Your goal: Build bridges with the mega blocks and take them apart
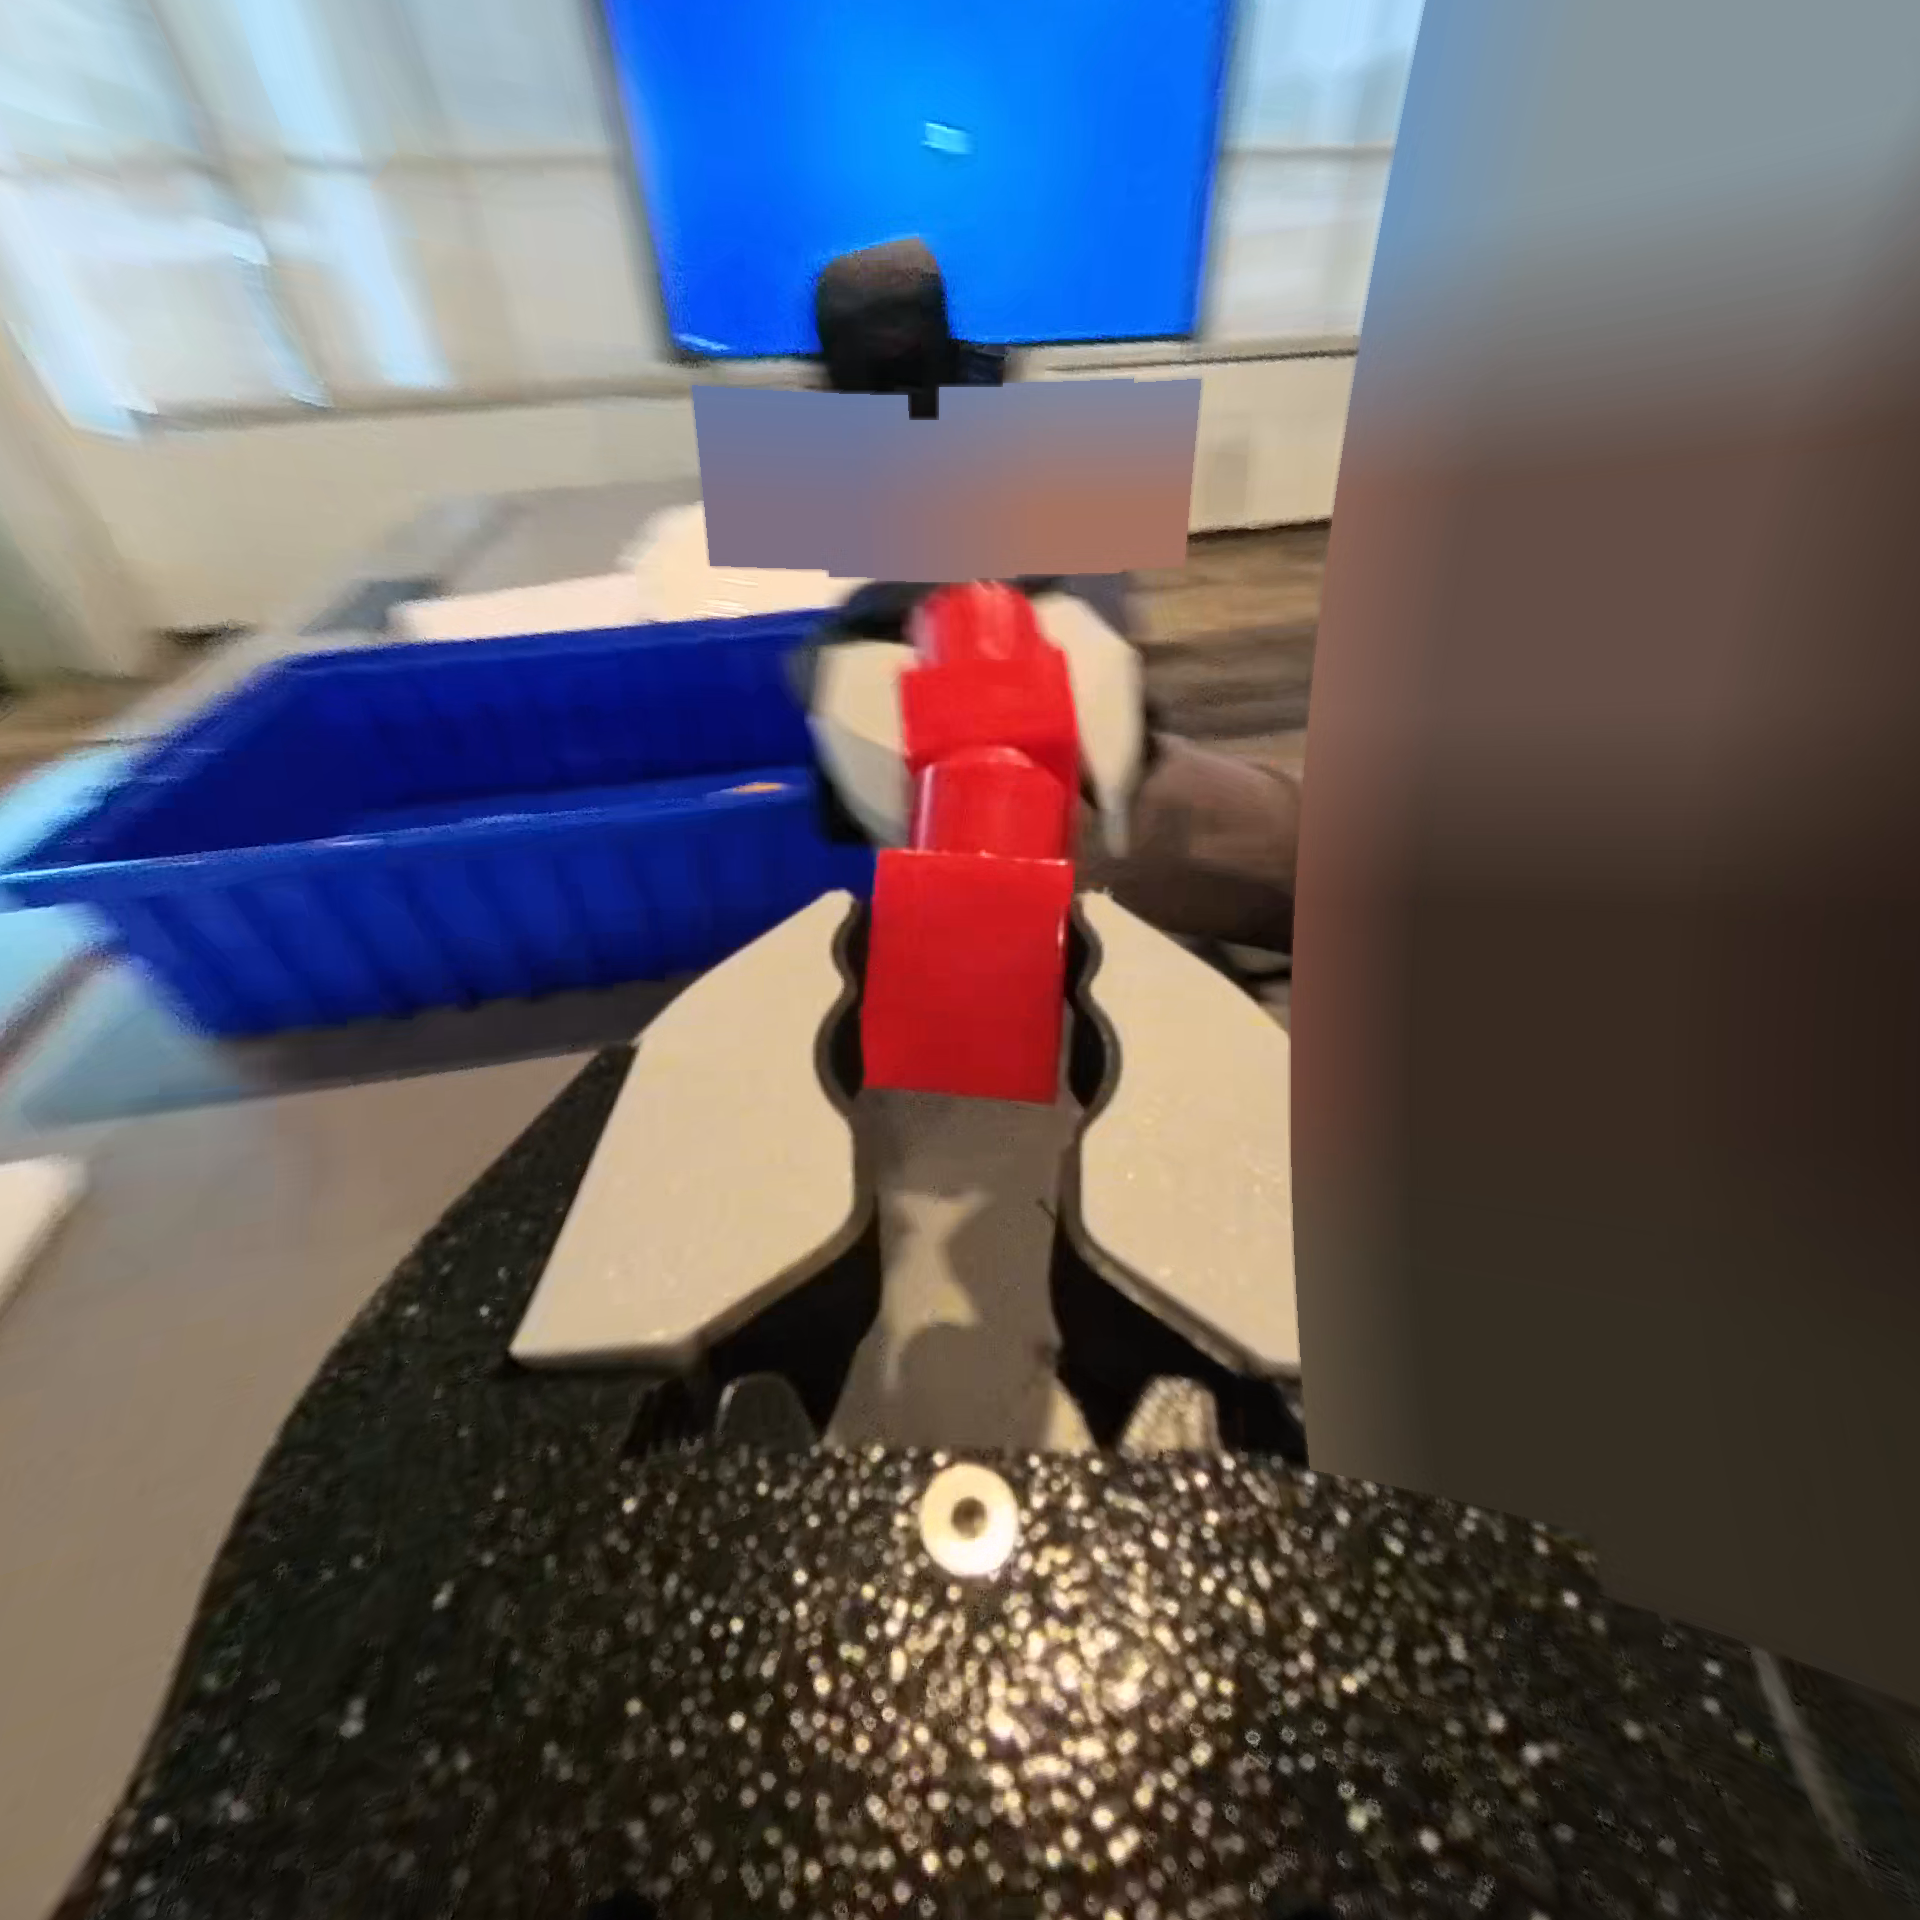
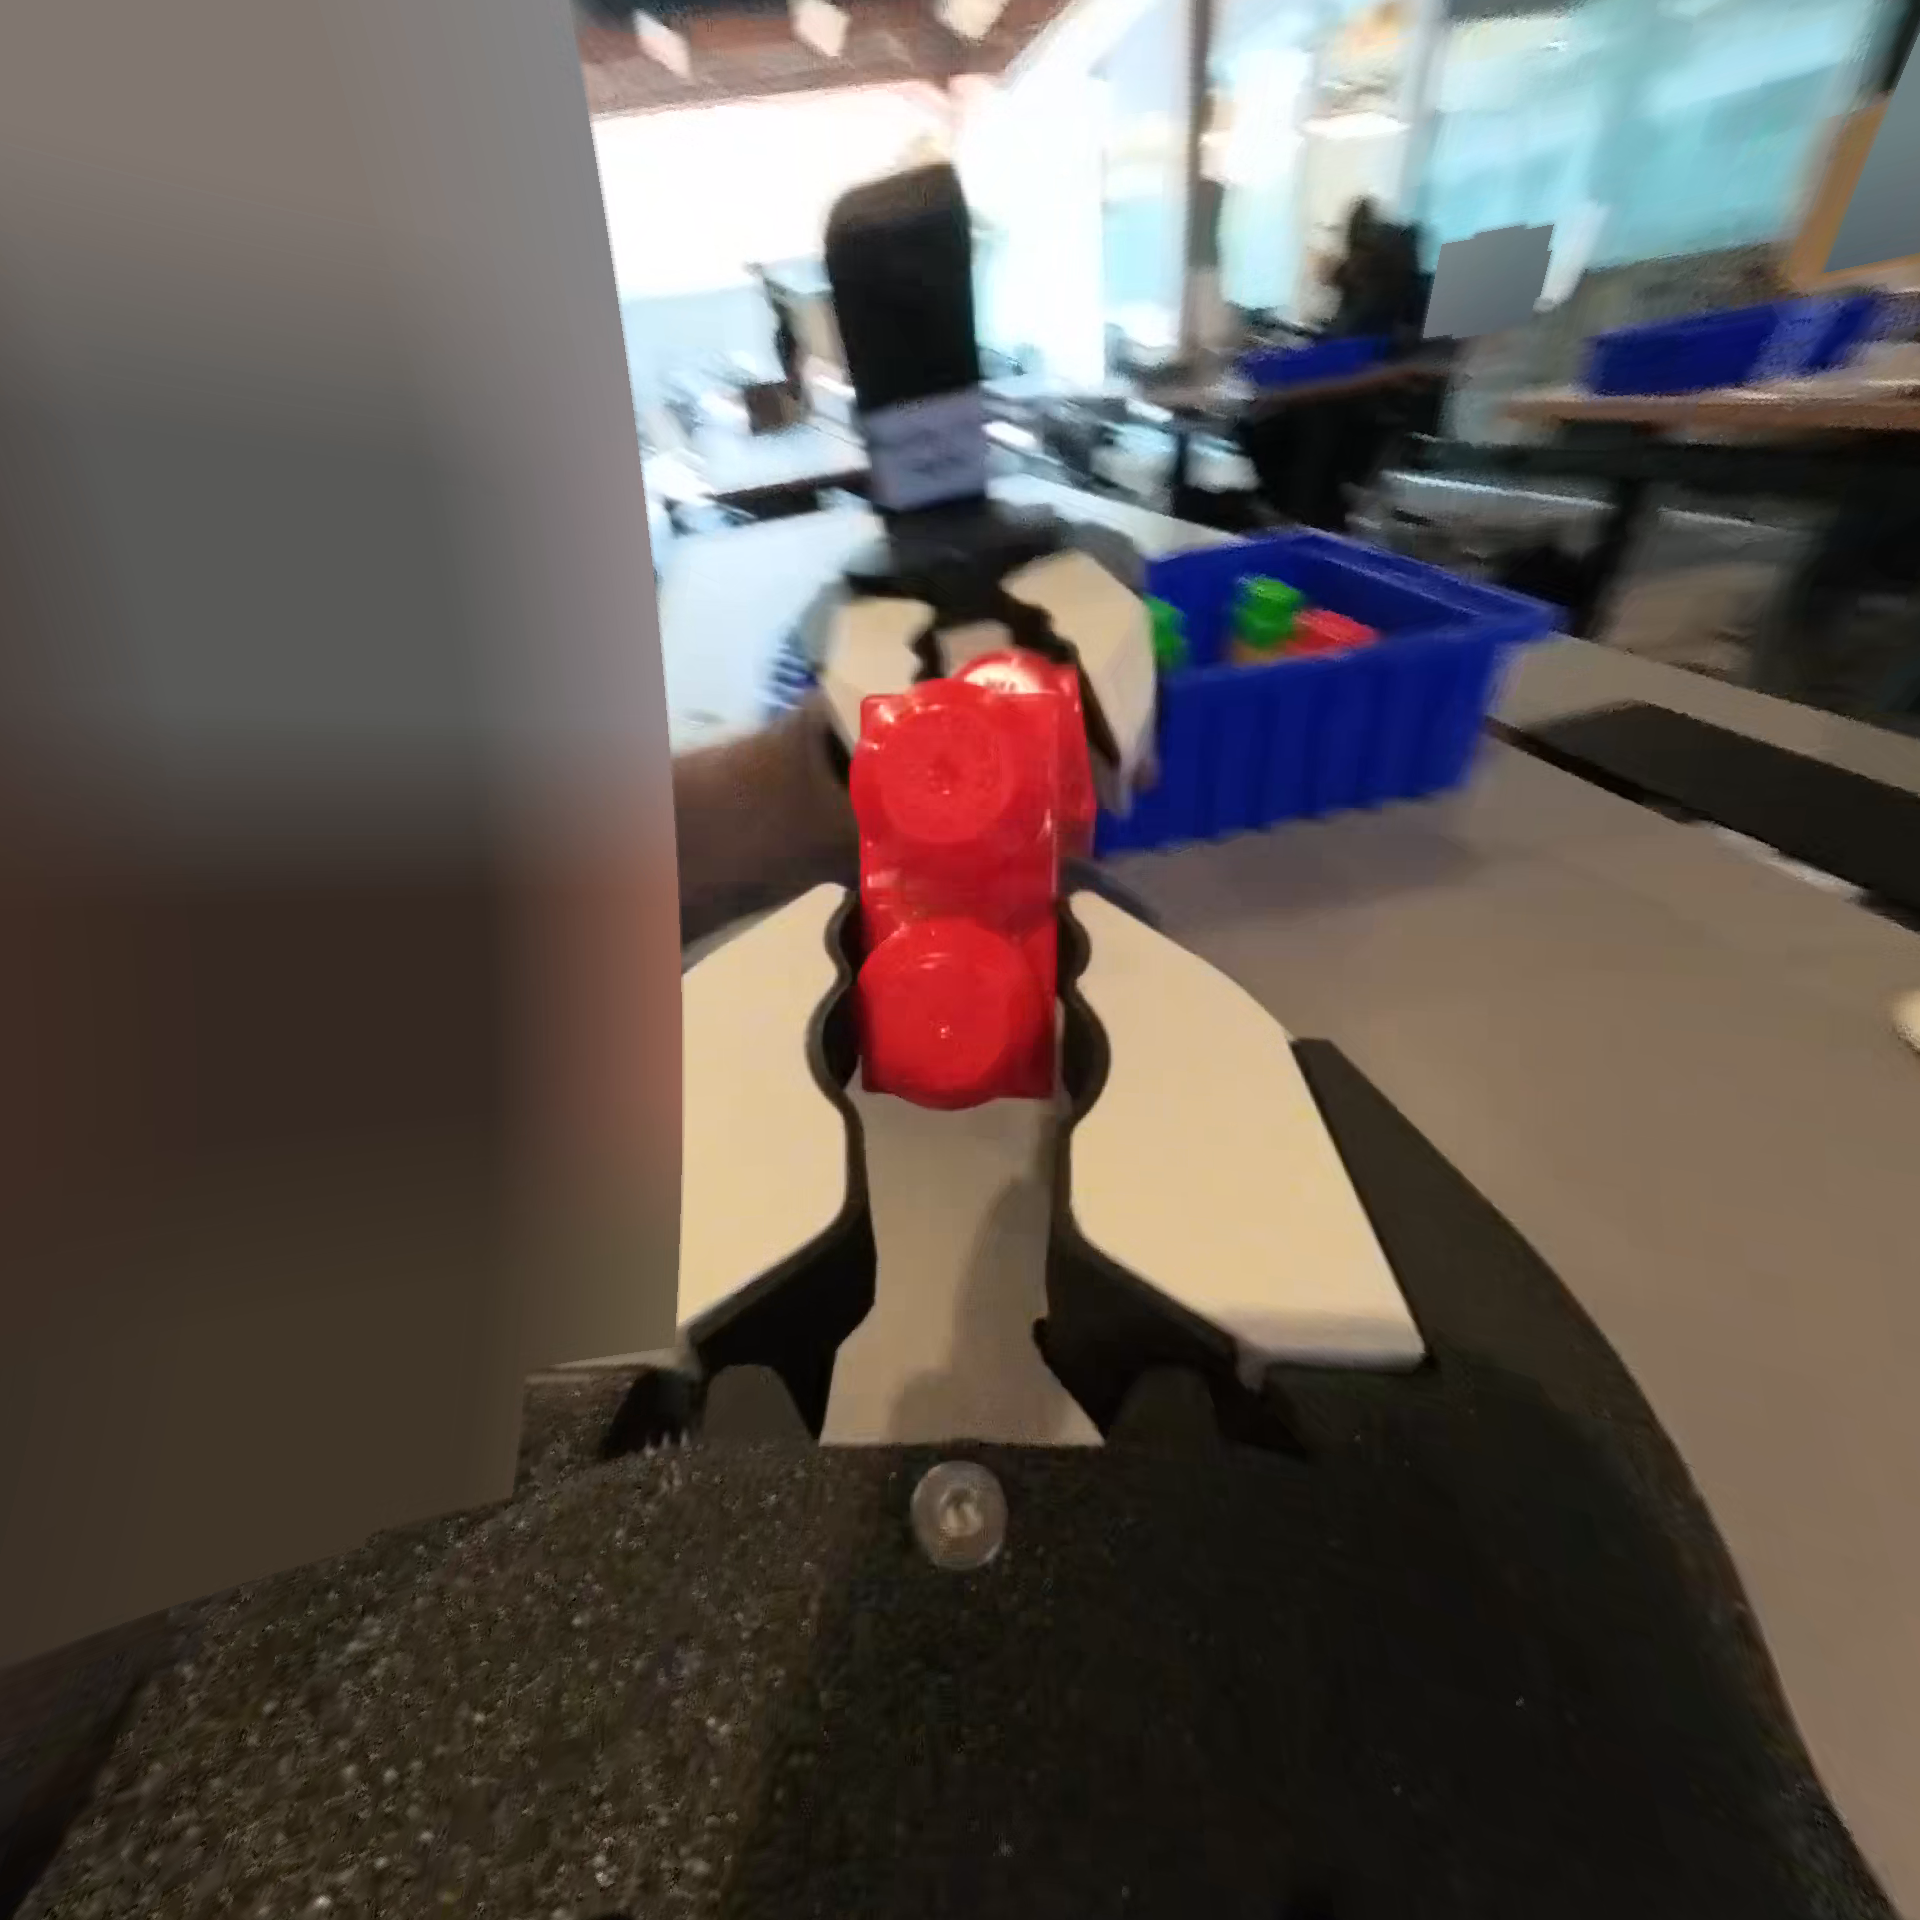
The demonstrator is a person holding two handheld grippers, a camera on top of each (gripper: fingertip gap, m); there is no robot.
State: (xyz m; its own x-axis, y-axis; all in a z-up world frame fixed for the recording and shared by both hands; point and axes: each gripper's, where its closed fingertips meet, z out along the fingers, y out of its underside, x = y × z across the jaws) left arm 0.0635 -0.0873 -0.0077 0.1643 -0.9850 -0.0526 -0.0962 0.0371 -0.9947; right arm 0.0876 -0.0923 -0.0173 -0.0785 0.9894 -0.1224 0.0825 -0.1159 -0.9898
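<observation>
Right wrist view: blue bin holds green blocks and red blocks.

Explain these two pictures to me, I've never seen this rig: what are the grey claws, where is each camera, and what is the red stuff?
There is no robot arm here. A person holds two handheld grippers, each with a camera looking along its grey fingers. In the left wrist view, the left gripper is shut on a red block. The right gripper faces it, gripping a second red block. In the right wrist view, the right gripper clamps that block, studs toward the camera. The two blocks meet end to end; whether they are locked is unclear. A blue bin on the grey table holds green and red blocks.
</observation>
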